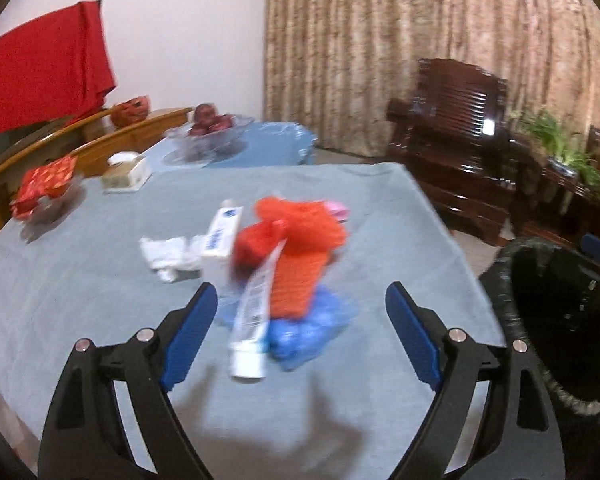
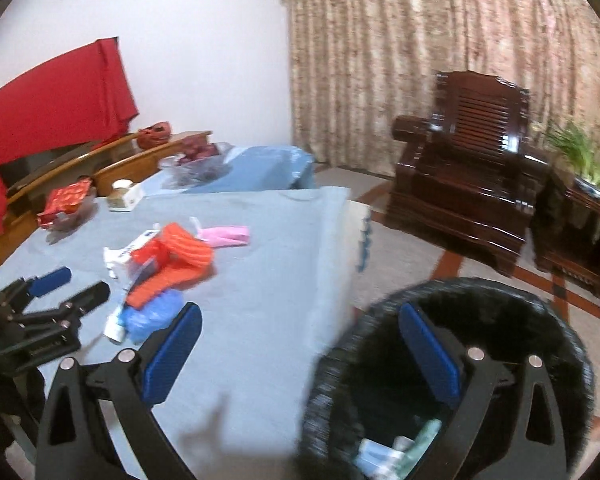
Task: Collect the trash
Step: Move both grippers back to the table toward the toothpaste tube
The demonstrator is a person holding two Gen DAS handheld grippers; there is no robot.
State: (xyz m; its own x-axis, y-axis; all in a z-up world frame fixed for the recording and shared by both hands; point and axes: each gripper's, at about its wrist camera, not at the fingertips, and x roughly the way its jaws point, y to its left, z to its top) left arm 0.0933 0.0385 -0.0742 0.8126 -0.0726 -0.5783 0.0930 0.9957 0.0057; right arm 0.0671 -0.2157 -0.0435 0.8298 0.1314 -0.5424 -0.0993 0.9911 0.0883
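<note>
**Trash pile still on the worktop, bin already has some in it**

Room's a living room: patterned curtain [image 1: 420, 40], dark wooden armchair [image 2: 472, 168], red cloth [image 1: 40, 76] on the far left. The worktop [image 1: 80, 280] has a grey-blue cover, and the black-lined bin [image 2: 460, 320] stands just off its right edge, handy for dropping stuff in; a few pieces lie at the bottom.

The trash pile [image 1: 288, 256] sits mid-worktop: orange net, blue bag, white box, tube [image 1: 252, 320], crumpled paper. Snack bowls and a tissue box line the far-left edge, probably not trash.

Left gripper [image 1: 300, 332] hangs over the pile's near end, fingers wide apart, empty. Right gripper [image 2: 300, 344] hovers at the bin, fingers also spread, holding nothing.
</note>
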